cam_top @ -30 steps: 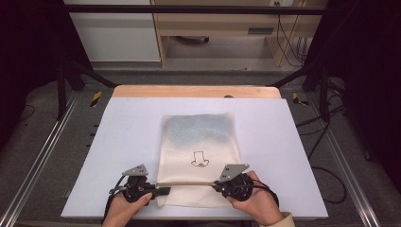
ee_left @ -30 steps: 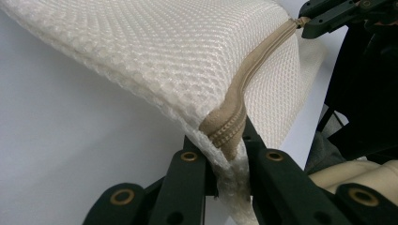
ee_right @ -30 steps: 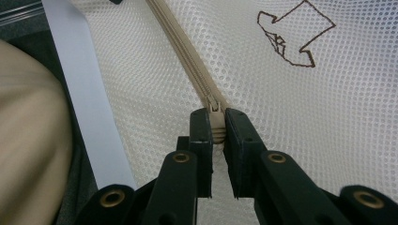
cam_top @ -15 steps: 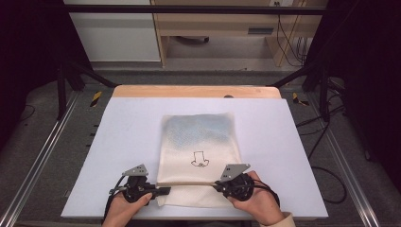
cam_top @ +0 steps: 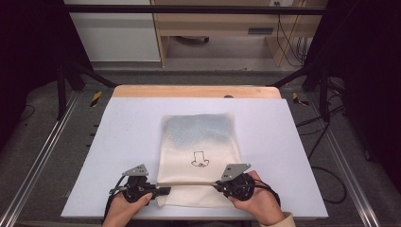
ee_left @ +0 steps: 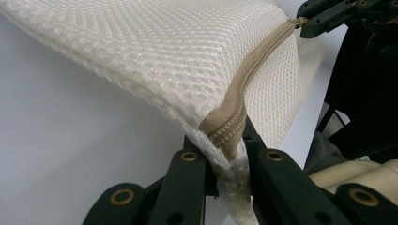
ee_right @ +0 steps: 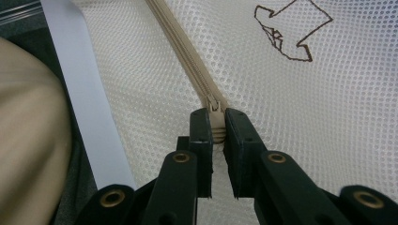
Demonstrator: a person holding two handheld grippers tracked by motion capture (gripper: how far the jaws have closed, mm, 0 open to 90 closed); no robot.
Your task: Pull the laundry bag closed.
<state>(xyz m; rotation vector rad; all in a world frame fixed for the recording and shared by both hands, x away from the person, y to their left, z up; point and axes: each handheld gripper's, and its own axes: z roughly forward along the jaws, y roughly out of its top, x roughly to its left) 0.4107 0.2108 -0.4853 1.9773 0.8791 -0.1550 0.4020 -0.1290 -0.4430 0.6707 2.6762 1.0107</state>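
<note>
The table [cam_top: 118, 142] carries a pale blue-white sheet, with a strip of bare wood along its far edge. On it, near the middle and running to the near edge, lies a cream mesh bag [cam_top: 201, 137], flat, its long axis going from the person toward the far side. A bluish patch shows through the mesh at the far end. No readable writing appears; the only mark is a small dark line drawing [cam_top: 198, 159] at the bag's centre, too sketchy to name. A tan zipper [cam_top: 189, 183] crosses the bag's near end from left to right. The left gripper [cam_top: 158, 191] has its jaws closed on the zipper's left end and the mesh corner. The right gripper [cam_top: 218, 186] pinches the zipper pull [ee_right: 216, 117] between nearly closed jaws at the right end.
</note>
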